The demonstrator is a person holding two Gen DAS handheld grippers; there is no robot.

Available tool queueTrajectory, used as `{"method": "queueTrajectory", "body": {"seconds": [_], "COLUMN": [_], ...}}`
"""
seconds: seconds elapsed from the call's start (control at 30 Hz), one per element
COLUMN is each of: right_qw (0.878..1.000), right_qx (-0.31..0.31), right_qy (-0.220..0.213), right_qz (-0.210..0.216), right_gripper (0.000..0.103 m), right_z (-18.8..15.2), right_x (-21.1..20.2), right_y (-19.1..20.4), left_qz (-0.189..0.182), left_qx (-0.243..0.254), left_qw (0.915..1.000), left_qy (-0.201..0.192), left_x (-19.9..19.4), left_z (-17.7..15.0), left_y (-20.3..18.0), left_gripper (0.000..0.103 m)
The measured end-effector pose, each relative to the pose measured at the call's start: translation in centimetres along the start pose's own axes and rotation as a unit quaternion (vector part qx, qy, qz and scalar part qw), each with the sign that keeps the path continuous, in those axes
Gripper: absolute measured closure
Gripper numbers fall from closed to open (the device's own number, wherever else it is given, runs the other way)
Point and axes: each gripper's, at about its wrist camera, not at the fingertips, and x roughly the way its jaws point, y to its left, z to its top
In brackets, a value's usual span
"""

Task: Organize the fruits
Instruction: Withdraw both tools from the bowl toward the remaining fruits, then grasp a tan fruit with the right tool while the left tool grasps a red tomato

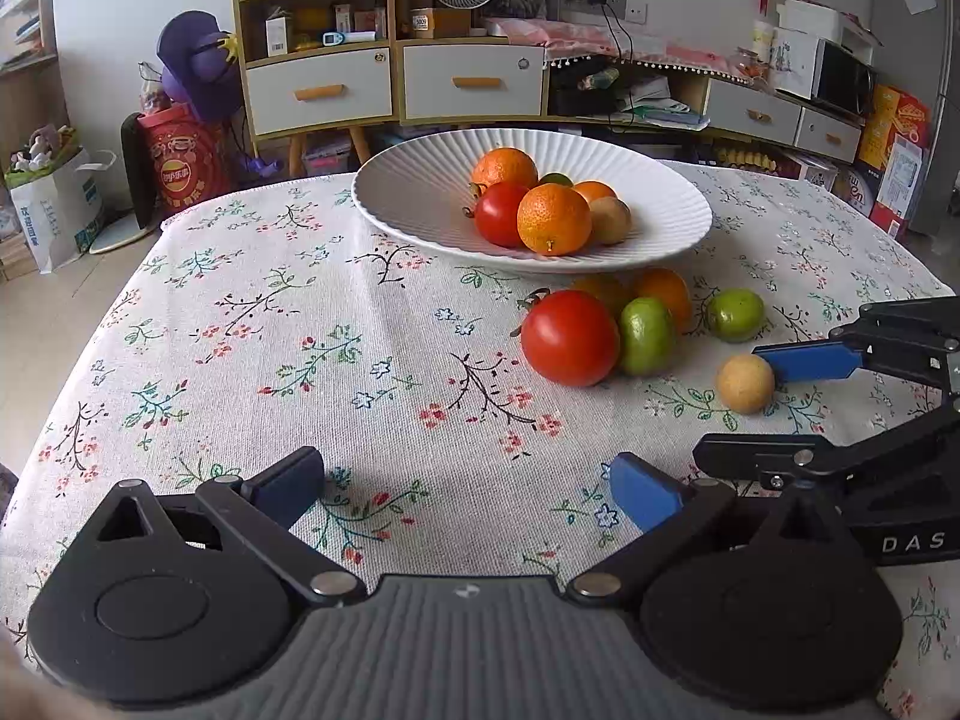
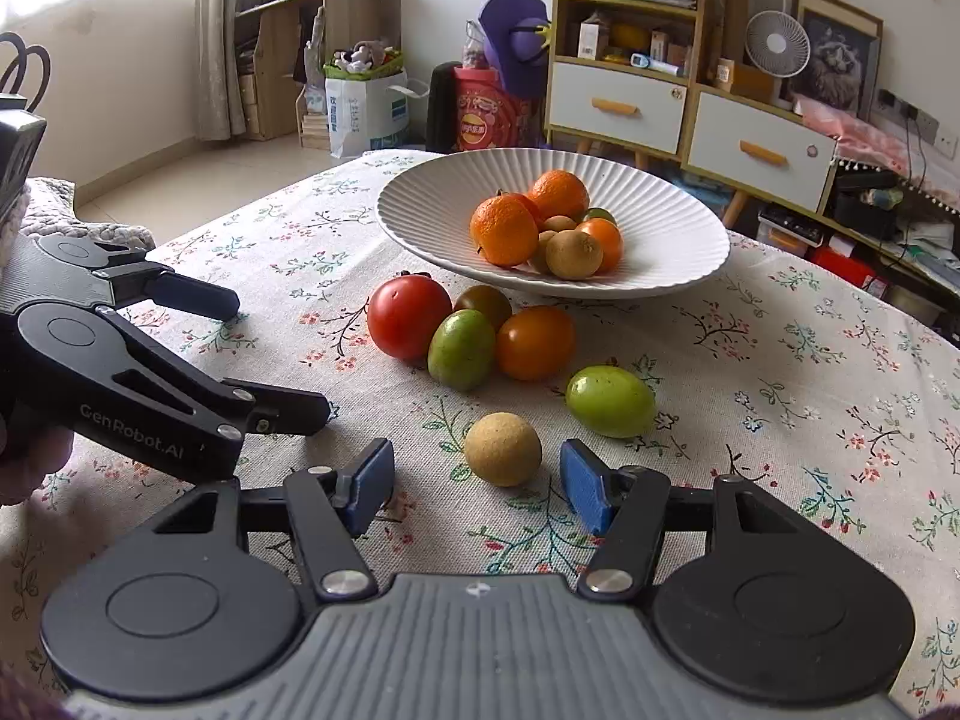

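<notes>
A white ribbed plate [image 2: 432, 204] at the back of the table holds oranges, a red tomato and small tan fruits. In front of it on the cloth lie a red tomato [image 2: 409, 317], a green fruit [image 2: 461, 349], an orange fruit [image 2: 534, 343] and a second green fruit [image 2: 611, 401]. A small round tan fruit [image 2: 503, 449] sits just ahead of my right gripper [image 2: 478, 489], in line with the gap between its blue pads, with cloth showing on both sides of it. My left gripper [image 1: 465, 489] stands open over bare cloth to the left, holding nothing.
A floral tablecloth [image 1: 270, 330] covers the table; its far and left edges drop to the floor. Shelves and drawers [image 1: 474, 81] stand behind. A chair back [image 2: 24, 69] and a knitted cushion [image 2: 84, 222] are at the left of the right wrist view.
</notes>
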Motion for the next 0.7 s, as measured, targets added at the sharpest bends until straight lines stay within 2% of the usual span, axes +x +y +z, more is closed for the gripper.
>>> {"method": "queueTrajectory", "body": {"seconds": [0.27,0.43,0.7], "right_qw": [1.0,1.0,1.0], "right_qx": [-0.008,-0.01,-0.007], "right_qy": [-0.009,-0.009,-0.006], "right_qz": [0.003,0.004,0.002], "right_gripper": [0.056,0.065,0.075], "right_z": [-0.1,0.0,0.2], "right_x": [0.0,-0.1,-0.1], "right_y": [-0.2,-0.4,-0.6], "left_qz": [0.003,0.0,-0.008], "left_qx": [-0.007,-0.007,-0.003], "left_qw": [0.9999,0.9999,0.9997], "left_qy": [-0.008,-0.013,-0.024], "left_x": [1.1,1.4,1.7], "left_z": [0.8,1.2,1.9], "left_y": [-0.5,-0.9,-1.6], "left_gripper": [0.003,0.006,0.026]}}
